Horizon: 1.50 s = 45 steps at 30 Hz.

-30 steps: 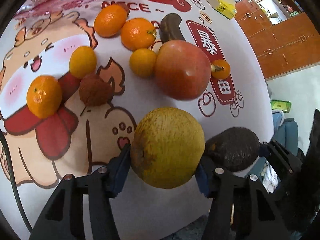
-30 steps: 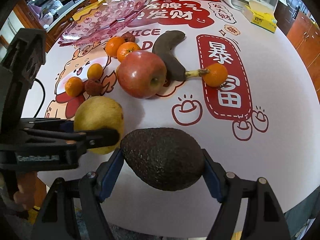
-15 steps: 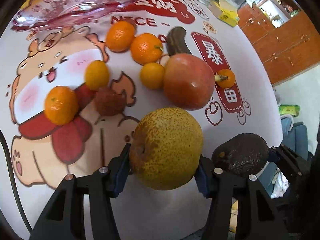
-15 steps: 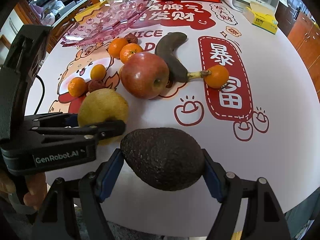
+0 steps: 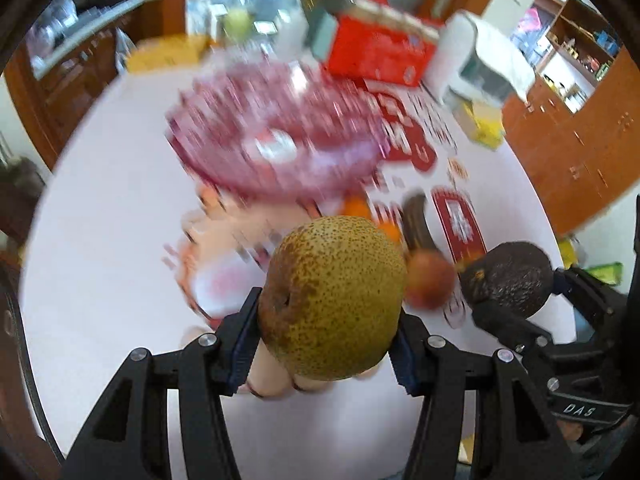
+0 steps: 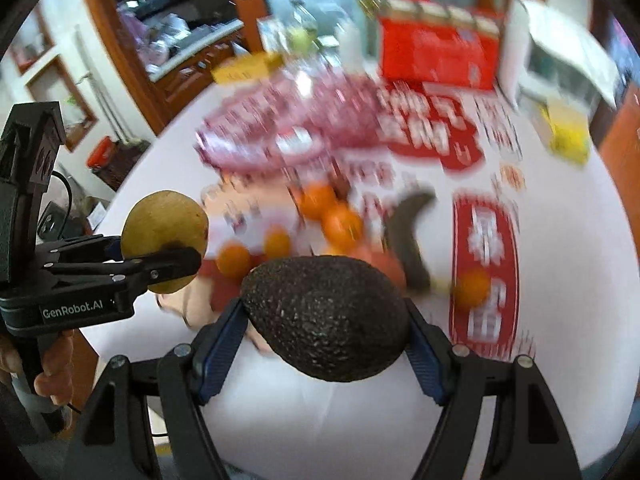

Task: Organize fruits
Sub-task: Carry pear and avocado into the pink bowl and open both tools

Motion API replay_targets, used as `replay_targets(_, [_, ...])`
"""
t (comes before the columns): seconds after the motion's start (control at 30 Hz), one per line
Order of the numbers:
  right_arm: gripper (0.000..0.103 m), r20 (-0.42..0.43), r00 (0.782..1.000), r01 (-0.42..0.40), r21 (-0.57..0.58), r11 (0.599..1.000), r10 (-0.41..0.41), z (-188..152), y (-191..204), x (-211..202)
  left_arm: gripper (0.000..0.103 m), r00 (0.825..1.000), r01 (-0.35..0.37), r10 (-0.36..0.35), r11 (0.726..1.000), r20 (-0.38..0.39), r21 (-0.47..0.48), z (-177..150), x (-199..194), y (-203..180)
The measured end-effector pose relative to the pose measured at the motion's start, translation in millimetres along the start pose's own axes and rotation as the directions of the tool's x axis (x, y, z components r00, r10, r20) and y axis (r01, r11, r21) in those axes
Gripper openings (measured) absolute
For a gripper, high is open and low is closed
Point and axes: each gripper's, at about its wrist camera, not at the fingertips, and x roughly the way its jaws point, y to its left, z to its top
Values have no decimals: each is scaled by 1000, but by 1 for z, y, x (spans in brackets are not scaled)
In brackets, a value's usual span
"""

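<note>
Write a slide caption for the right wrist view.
Right gripper holds an avocado above the table; left gripper holds a pear.

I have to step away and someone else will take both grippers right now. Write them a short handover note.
Left gripper: shut on the pear, held above the table.
Right gripper: shut on the avocado, also in the air.
On the table: the pink fruit dish at the far side, with no fruit visible in it through the blur. In front of it lie the oranges, the apple and the dark banana.
Done: pear and avocado picked up.
Left: probably set both in the dish, then gather the remaining fruit.
</note>
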Motion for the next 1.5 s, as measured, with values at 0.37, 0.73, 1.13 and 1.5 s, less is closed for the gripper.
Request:
replay_targets(0.37, [76,177,984,43,-131,990,-20,123,15,-1,55,976,-156,153,988,155,6,104,-24,21])
replay_targets(0.73, [76,58,993,106,-141,984,-98,165,-9,108,55,974,-220,220,975,57,-6,146,67,34])
replay_targets(1.13, [76,-95,993,49,-217,975,-71,145,-3,187,56,964,-249,247,969,-98,-4,140,153,55])
replay_targets(1.5, [77,-113,993,16,-262,965,-47,137,7,210,67,960,-250,248,968,-129,0,139,172,61])
